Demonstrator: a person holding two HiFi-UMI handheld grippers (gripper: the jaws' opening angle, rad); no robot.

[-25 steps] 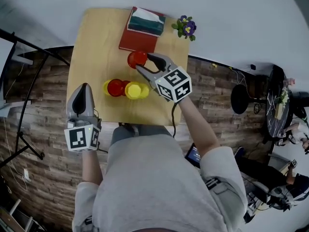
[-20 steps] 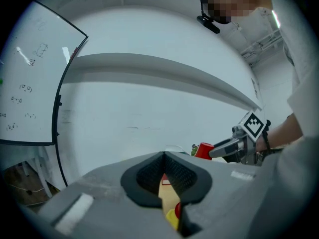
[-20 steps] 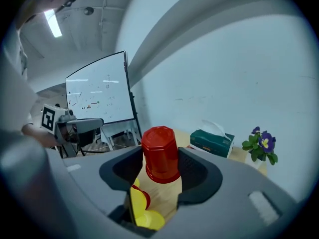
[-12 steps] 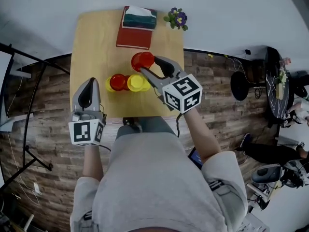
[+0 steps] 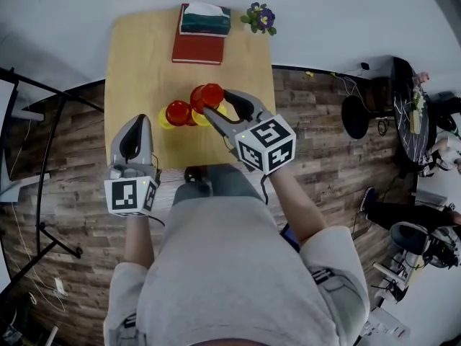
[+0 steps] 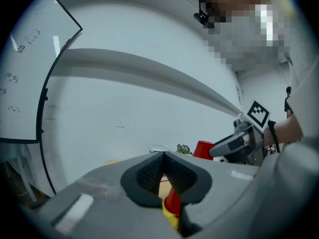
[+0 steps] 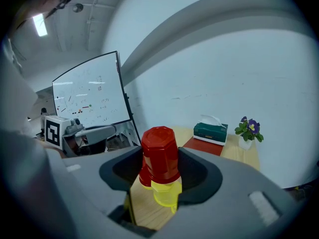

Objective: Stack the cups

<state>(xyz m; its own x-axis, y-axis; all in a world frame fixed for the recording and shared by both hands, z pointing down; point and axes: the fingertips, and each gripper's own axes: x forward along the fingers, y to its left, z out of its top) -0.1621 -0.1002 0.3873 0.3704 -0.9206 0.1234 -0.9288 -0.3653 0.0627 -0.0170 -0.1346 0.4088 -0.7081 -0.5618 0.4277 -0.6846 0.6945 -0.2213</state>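
Your right gripper [image 5: 215,101] has its jaws wide, clamping the red plastic cup [image 7: 159,151] mid-wall, at three and nine o'clock; it's likely light and slick. The left gripper [image 5: 132,121] has its jaws closed and empty.

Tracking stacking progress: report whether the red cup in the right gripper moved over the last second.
Yes. The red cup, in the right gripper, has moved away from the red book, toward the yellow cup.

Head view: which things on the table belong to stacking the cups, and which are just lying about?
Job in hand: red cup in the right tongs; yellow cup below it; second red cup on another yellow cup.
Lying about: red book; tissue box; potted flower.
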